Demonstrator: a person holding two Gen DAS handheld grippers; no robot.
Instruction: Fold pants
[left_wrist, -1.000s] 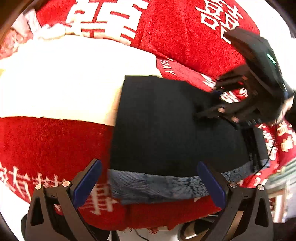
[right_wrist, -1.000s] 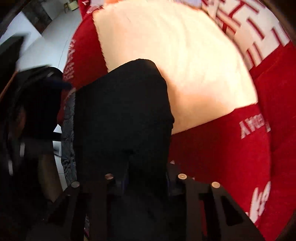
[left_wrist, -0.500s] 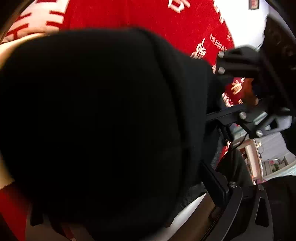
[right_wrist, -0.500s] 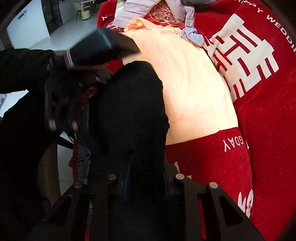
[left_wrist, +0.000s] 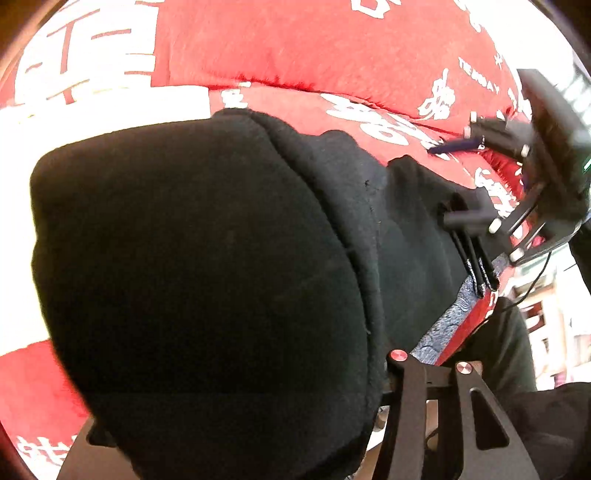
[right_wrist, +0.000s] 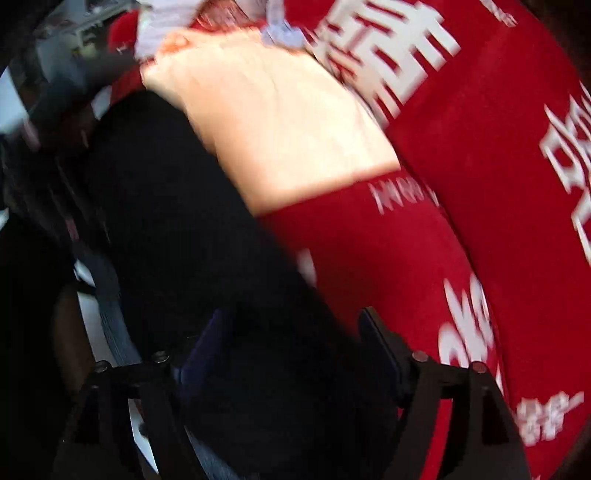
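Across the left of the left wrist view, a cream panel of the red blanket shows above the black pants, whose folded bulk fills the frame's middle and hides the left gripper's left finger. Its right finger presses against the cloth; the jaws are closing with the pants between them. At the right edge the right gripper hovers over the pants' far end, one finger touching the fabric.

In the right wrist view, blurred dark shapes crowd the left edge. The pants run from upper left to bottom centre, between the right gripper's blue pads. Its jaws are opening, set wide, cloth loose between them. The blanket fills the right.
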